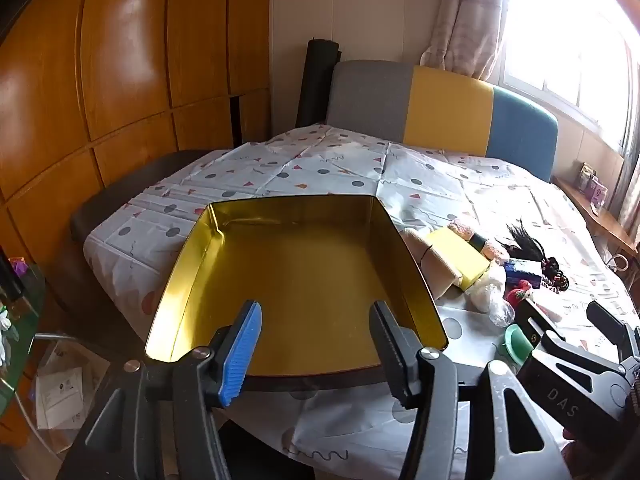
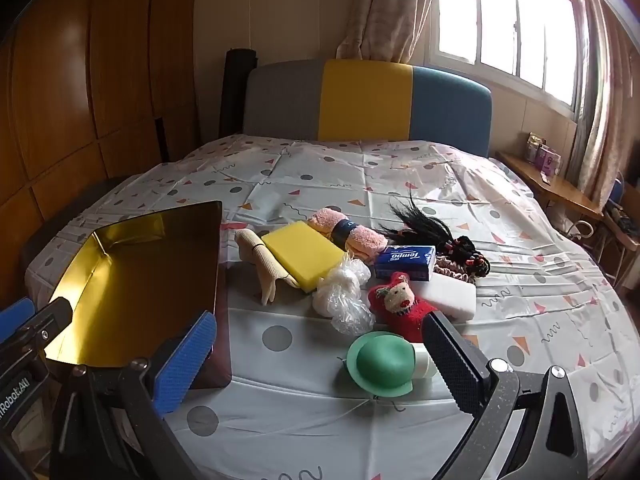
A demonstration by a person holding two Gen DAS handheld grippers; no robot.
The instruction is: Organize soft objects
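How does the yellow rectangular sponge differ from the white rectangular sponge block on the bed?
The yellow rectangular sponge is bright, looks flatter and overlaps the cream glove; the white rectangular sponge block is pale, looks thicker and sits beside the red knitted toy. Both lie flat, outside the tin.

Glossy gold metal tin (image 1: 296, 272)

A blue tissue pack (image 2: 405, 263), just behind the red knitted toy (image 2: 400, 304), reads "Tempo". The right gripper (image 1: 576, 322) body reads "DAS".

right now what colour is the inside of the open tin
Shiny gold inside the tin, and it holds nothing; the left wrist view shows it best.
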